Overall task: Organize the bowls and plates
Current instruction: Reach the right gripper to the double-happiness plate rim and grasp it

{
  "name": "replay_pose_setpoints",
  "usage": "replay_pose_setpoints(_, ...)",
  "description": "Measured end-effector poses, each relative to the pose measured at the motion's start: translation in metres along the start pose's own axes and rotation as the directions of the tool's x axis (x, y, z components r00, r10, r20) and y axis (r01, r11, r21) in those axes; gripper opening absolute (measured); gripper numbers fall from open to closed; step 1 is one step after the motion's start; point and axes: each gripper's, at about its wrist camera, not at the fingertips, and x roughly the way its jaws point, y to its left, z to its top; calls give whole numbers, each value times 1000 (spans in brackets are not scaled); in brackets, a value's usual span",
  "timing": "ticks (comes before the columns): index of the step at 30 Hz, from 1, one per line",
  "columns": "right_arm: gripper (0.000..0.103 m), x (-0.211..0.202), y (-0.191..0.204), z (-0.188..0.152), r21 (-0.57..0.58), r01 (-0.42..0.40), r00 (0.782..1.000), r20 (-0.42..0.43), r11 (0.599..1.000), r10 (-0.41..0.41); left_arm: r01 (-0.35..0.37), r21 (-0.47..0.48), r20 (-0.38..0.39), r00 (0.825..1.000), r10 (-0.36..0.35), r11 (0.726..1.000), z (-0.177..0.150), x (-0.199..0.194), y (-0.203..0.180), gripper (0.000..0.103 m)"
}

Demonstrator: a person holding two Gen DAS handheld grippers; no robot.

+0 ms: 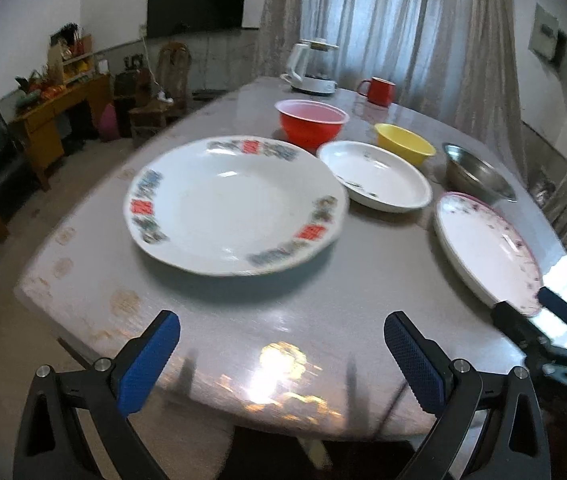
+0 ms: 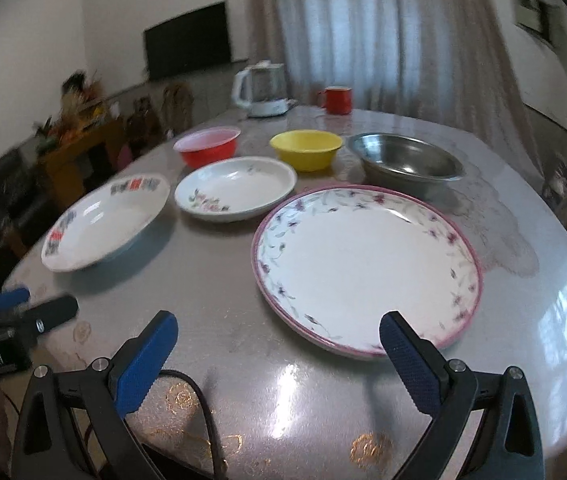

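On the grey table lie a large white plate with red and blue rim marks (image 1: 235, 204) (image 2: 103, 220), a small white floral plate (image 1: 375, 176) (image 2: 235, 190) and a pink-rimmed floral plate (image 1: 487, 248) (image 2: 363, 264). Behind them stand a red bowl (image 1: 311, 122) (image 2: 207, 146), a yellow bowl (image 1: 403, 142) (image 2: 305, 148) and a steel bowl (image 1: 475, 172) (image 2: 403, 158). My left gripper (image 1: 281, 348) is open and empty, short of the large plate. My right gripper (image 2: 279, 350) is open and empty at the pink-rimmed plate's near edge.
A white kettle (image 1: 311, 66) (image 2: 261, 88) and a red mug (image 1: 377, 90) (image 2: 337, 100) stand at the table's far side. The table edge (image 1: 43, 296) drops off to the left. A cable (image 2: 203, 408) runs under my right gripper.
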Motion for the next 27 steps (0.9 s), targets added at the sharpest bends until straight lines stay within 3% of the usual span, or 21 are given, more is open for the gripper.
replay_pose_setpoints(3,102,5,0,8,-9,-30,1000,-6,1000,30,35,0,-2,999,-35,999,8,4,14,103)
replay_pose_setpoints(7,84,18,3,19,-16,-88,996,-24,996,88,134,-109,-50,989,-140,985,17,16,45,103)
replay_pose_setpoints(10,82,30,6,28,-8,-142,988,-58,990,141,171,-240,-63,980,-191,956,21,23,72,103)
replay_pose_setpoints(15,81,51,17,45,-3,-233,969,-86,973,232,180,-404,36,983,-181,897,28,23,115,103)
replay_pose_setpoints(20,69,80,41,56,25,-323,933,-156,946,323,116,-419,8,992,-124,900,39,32,134,103)
replay_pose_setpoints(23,61,97,56,58,43,-363,913,-186,931,364,117,-404,15,992,-122,907,45,40,140,103)
replay_pose_setpoints(27,53,114,65,60,130,-444,868,-182,886,462,152,-360,45,988,-145,920,53,51,144,103)
